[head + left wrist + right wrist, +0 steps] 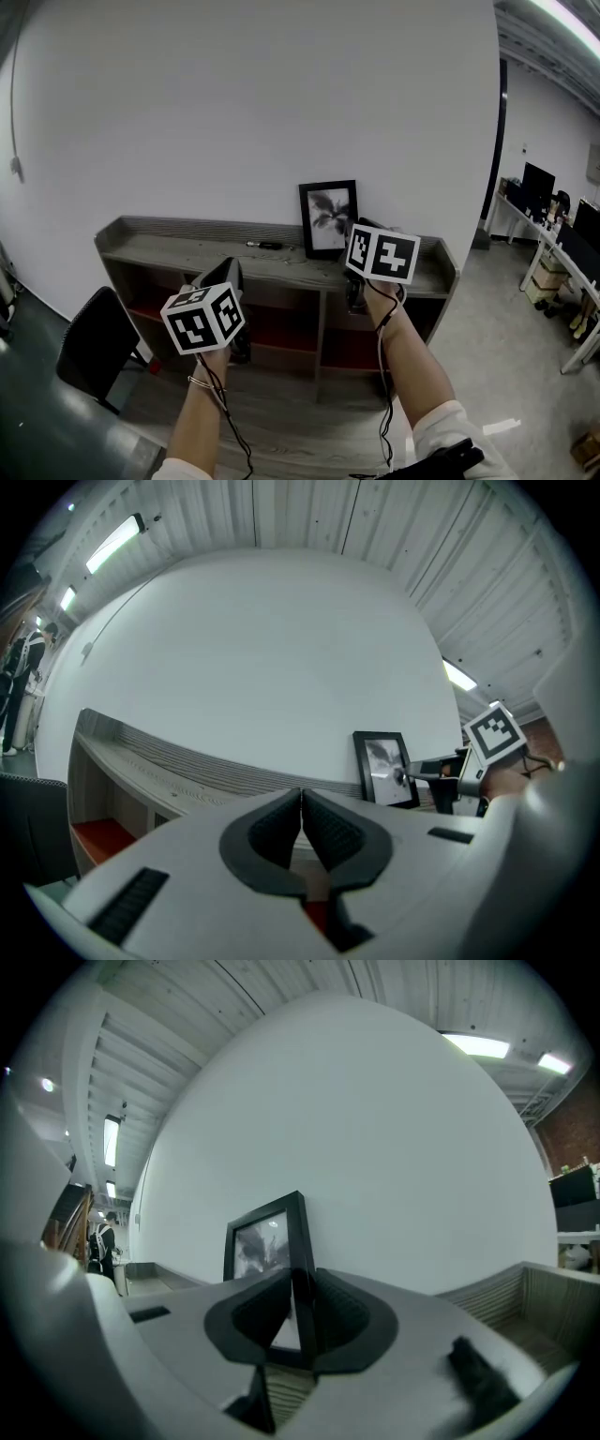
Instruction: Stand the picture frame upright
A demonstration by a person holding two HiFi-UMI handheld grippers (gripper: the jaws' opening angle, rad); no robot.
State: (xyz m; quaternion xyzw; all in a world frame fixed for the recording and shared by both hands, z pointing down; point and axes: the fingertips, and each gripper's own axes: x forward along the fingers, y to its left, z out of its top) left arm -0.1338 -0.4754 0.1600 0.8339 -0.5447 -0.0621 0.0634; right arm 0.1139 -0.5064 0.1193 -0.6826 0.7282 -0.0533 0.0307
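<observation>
Looking along the right gripper [298, 1309], its own view shows the jaws clamped on the frame's [265, 1249] right edge, a grip the head view hides behind the marker cube [382, 253]. The left gripper [302, 819] view shows its jaws pressed together on nothing. The frame stands upright on the grey shelf [178, 246], at its back by the white wall [244, 103]. A black chair [94, 345] sits left of the shelf, desks [548, 220] far to its right. The left gripper hangs before the shelf's front, well apart from the frame.

picture frame [328, 217]: lower right corner behind right claw [359, 228] | small dark item [268, 246] on shelf [187, 247]: unidentifiable
</observation>
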